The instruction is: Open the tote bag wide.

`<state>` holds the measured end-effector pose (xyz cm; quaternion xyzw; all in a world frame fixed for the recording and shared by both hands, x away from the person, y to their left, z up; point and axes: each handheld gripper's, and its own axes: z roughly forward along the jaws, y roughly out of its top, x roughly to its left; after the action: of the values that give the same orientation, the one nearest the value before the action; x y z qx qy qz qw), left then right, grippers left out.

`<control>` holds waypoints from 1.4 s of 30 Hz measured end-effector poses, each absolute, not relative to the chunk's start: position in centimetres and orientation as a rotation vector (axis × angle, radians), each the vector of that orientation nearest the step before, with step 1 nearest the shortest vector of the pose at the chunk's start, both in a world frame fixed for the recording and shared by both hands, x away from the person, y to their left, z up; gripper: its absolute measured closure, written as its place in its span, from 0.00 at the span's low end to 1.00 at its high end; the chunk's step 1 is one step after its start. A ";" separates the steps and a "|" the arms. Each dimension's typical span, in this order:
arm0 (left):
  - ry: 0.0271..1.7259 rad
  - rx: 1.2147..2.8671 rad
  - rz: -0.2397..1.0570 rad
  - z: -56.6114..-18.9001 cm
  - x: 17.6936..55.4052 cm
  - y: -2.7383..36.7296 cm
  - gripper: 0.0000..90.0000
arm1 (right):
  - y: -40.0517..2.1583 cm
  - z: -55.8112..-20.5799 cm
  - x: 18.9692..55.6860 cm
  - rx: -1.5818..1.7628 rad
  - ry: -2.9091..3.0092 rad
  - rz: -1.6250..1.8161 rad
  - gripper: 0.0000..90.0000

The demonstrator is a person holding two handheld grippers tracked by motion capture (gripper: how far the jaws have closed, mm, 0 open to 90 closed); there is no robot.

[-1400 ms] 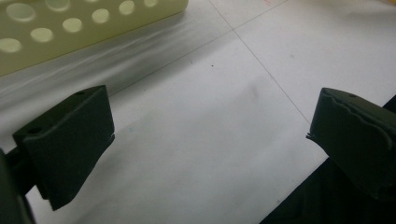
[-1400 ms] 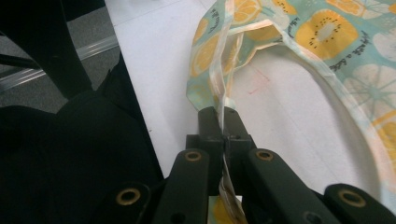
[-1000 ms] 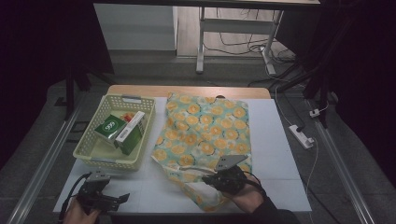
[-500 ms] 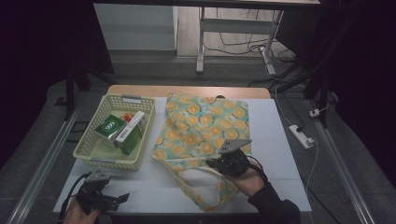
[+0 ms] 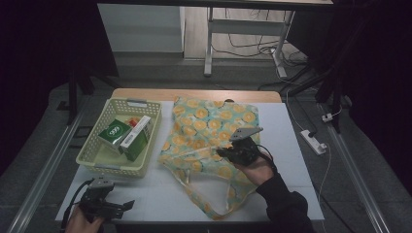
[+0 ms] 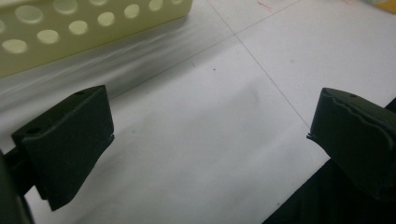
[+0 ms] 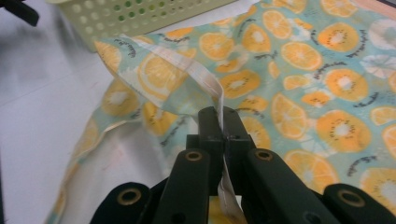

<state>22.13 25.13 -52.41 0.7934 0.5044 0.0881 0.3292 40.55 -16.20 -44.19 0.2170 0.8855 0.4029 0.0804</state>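
A fruit-print cloth bag [image 5: 214,133] lies flat on the white table [image 5: 291,145], its body spread toward the far side and its handles trailing toward the person, with one looped strap [image 5: 228,208] curling close to the near edge. The right gripper [image 5: 229,154] sits over the bag's near part, on the side away from the basket, with the person's hand [image 5: 257,170] and dark sleeve behind it. In the right gripper view its jaws are pressed tight together on the bag's hemmed edge [image 7: 205,84], and the cloth rises from the table in a raised fold between the pinch and the rest of the bag. The orange-slice and kiwi pattern runs over the whole bag. Just beside the bag on the left stands a pale yellow perforated basket [image 5: 92,160], with a green box [image 5: 114,132] and a white-and-red box [image 5: 137,133] lying in it, leaning on each other. The left gripper [image 5: 125,206] rests near the table's near-left corner, below the basket and well apart from the bag. In the left gripper view its jaws stand wide apart with only bare white table between them, and the basket's holed wall [image 6: 93,23] lies just beyond.
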 end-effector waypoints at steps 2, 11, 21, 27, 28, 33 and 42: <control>1.318 2.072 0.237 -52.4 22.1 25.1 0.00 | -16.2 -44.1 41.0 0.657 2.648 1.202 0.99; 1.312 2.071 0.258 -52.4 22.3 25.2 0.00 | -16.0 -43.5 43.3 0.673 2.629 1.187 0.99; 1.308 2.076 0.253 -52.4 22.3 25.1 0.00 | -15.6 -42.8 45.7 0.687 2.592 1.163 0.99; 1.306 2.082 0.252 -52.4 22.3 25.1 0.00 | -15.6 -42.7 47.3 0.703 2.565 1.159 0.99; 1.306 2.082 0.252 -52.4 22.3 25.1 0.00 | -15.7 -42.7 47.5 0.711 2.562 1.161 0.99; 1.306 2.082 0.251 -52.5 22.3 25.1 0.00 | -15.7 -43.2 48.7 0.741 2.551 1.152 0.99; 1.304 2.080 0.249 -52.5 22.3 25.1 0.00 | -15.5 -44.9 50.9 0.789 2.542 1.126 0.99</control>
<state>22.30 25.10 -52.46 0.7955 0.4986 0.0951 0.3310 50.87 -15.54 -44.87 0.2709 0.8727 0.3865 0.1252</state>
